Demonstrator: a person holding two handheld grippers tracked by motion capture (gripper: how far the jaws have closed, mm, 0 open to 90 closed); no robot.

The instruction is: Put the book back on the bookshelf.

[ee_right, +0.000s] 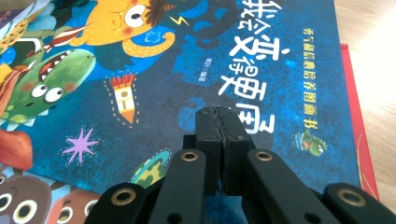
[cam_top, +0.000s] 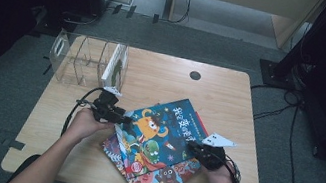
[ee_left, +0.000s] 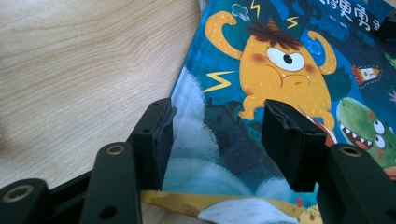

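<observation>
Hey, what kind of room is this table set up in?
Probably a lab or recording room: a small wooden table on grey carpet, loose cables, and dark equipment stands around it.

Dark blue picture book [cam_top: 164, 132] with an orange one-eyed monster, green dinosaur, yellow lightning bolts, white lettering. Red-edged book [ee_right: 355, 116] beneath; lower book [cam_top: 157, 182] red with brown creatures. Pale wood-grain table [cam_top: 230, 103]. Black grippers [cam_top: 109, 110] [cam_top: 201, 151]. Clear organiser [cam_top: 78, 59].
</observation>
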